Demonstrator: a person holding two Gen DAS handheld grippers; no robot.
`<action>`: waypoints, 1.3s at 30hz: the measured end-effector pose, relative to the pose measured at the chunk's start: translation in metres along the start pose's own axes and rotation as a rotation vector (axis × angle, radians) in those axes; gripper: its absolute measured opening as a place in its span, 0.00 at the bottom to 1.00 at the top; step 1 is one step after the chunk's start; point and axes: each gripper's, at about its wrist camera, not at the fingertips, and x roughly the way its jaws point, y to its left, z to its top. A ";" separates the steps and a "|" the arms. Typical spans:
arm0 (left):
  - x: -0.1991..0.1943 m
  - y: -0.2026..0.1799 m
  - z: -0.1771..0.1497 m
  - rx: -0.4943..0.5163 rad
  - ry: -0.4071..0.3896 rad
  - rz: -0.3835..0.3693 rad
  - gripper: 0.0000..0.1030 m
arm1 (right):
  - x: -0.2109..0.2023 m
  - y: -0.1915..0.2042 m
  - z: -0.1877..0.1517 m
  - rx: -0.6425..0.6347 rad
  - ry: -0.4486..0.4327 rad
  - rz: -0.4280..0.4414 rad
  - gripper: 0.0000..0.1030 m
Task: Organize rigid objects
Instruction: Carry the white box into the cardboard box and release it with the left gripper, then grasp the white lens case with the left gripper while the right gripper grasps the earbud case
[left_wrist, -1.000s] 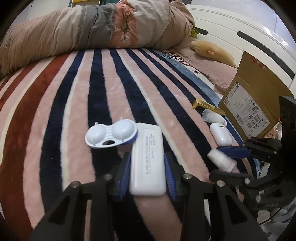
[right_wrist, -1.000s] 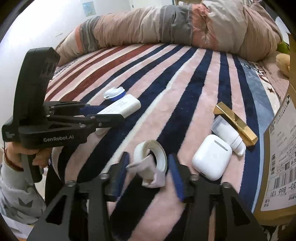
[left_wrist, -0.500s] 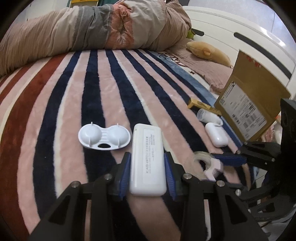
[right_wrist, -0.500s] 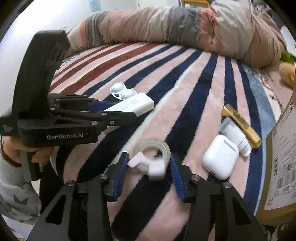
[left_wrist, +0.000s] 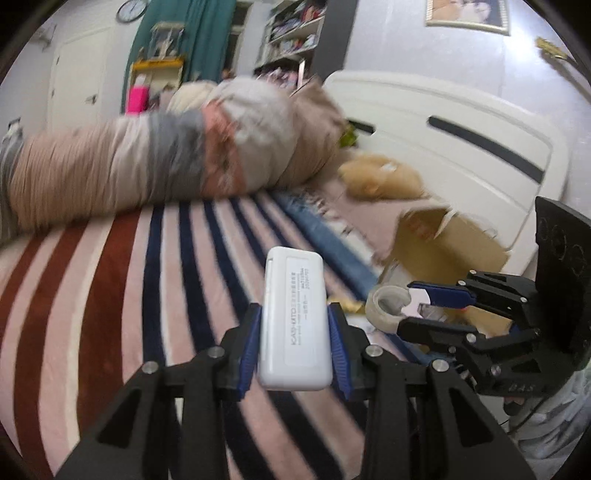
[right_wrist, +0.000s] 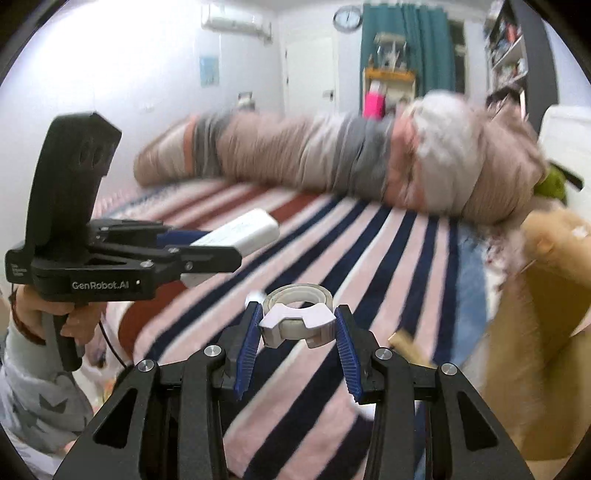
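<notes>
Left wrist view: the left gripper (left_wrist: 293, 347) grips a white case (left_wrist: 294, 325), raised above the striped blanket (left_wrist: 110, 295).

Right wrist view: the right gripper (right_wrist: 297, 338) clamps a tape dispenser (right_wrist: 297, 314) above the blanket, cardboard box (right_wrist: 535, 332) alongside.

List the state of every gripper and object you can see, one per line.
left gripper: shut on the white case, held above the blanket.
white case: clamped between the fingers, closed.
right gripper: shut on the tape dispenser.
tape dispenser: lifted, roll seated in its holder.
cardboard box: open, flaps up.
striped blanket: spread flat.
</notes>
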 end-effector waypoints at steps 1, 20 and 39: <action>-0.003 -0.007 0.009 0.015 -0.010 -0.018 0.31 | -0.010 -0.005 0.005 0.004 -0.023 -0.012 0.34; 0.141 -0.232 0.085 0.327 0.267 -0.325 0.31 | -0.114 -0.179 -0.068 0.295 0.023 -0.338 0.43; 0.133 -0.196 0.086 0.251 0.232 -0.270 0.56 | -0.116 -0.183 -0.073 0.307 0.026 -0.301 0.46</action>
